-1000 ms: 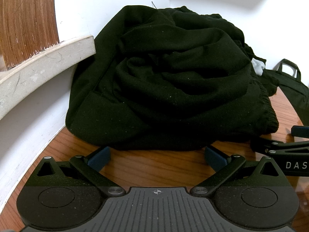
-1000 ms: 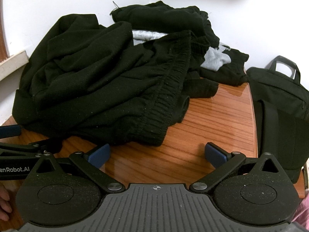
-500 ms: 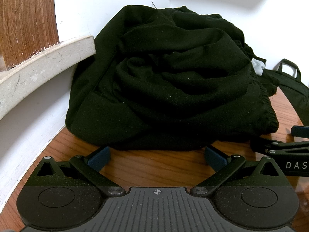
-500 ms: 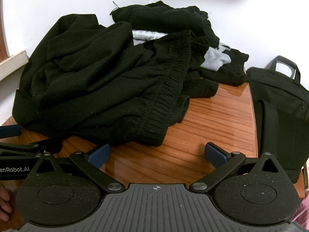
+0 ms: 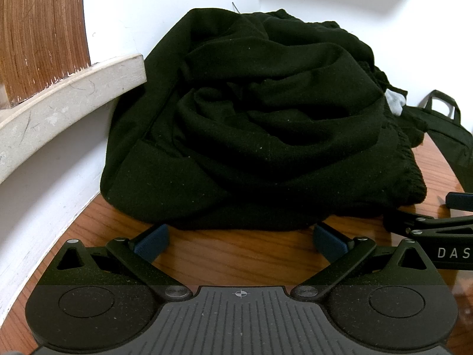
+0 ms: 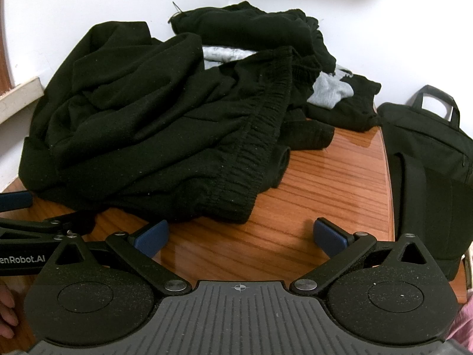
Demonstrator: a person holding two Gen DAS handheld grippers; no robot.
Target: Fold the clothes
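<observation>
A heap of black clothes (image 5: 260, 124) lies bunched on the wooden table (image 5: 242, 254) against the white wall. In the right wrist view the same heap of black clothes (image 6: 165, 130) shows a ribbed elastic waistband (image 6: 257, 136) and a grey garment (image 6: 328, 91) tucked in behind. My left gripper (image 5: 241, 238) is open, its blue pads just short of the heap's front edge, with nothing between them. My right gripper (image 6: 241, 235) is open too, over bare wood right of the waistband's end. Each gripper shows at the edge of the other's view.
A black bag (image 6: 425, 159) with a handle stands at the table's right edge. A pale stone ledge (image 5: 68, 94) and a wooden panel (image 5: 41, 29) run along the left wall. A person's fingers (image 6: 7, 313) show at the lower left.
</observation>
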